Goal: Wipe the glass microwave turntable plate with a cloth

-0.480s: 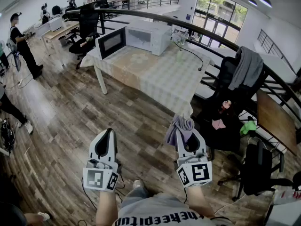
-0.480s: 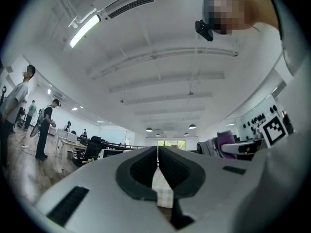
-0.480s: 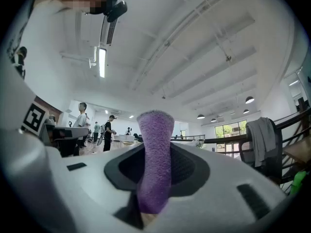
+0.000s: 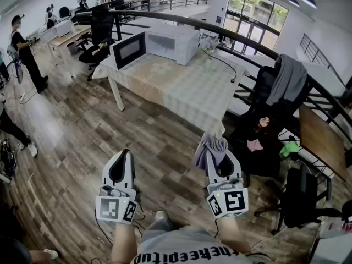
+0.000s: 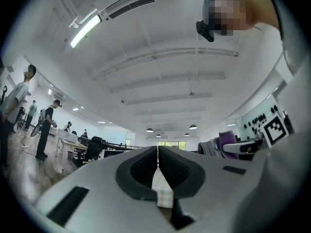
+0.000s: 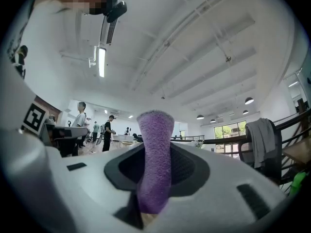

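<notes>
Right gripper (image 4: 218, 159): jaws clamped on a purple terry cloth (image 4: 210, 147), a fold of it standing up between the pads and the rest bunched over the tip. Left gripper (image 4: 126, 155): jaws together, nothing held. Both are carried low in front of the person, over the wood floor (image 4: 82, 125), well apart from the table (image 4: 181, 87).

White microwave (image 4: 171, 42): on the far end of that table, its door (image 4: 130, 49) swung open toward the left.

Glass turntable plate: not seen in any view. I judge it sits inside the microwave, but the cavity is too small and dark from here to confirm.

Risks, as judged:
- The cloth is pinched by one fold only, so a hard scrub could drag it out of the jaws.
- Wet or smooth glass lifted by the closed-up left gripper could slip and break, so it must open and grip the rim squarely.
- The open door could be knocked on the reach in.

Hard to make out: items beside the microwave.
</notes>
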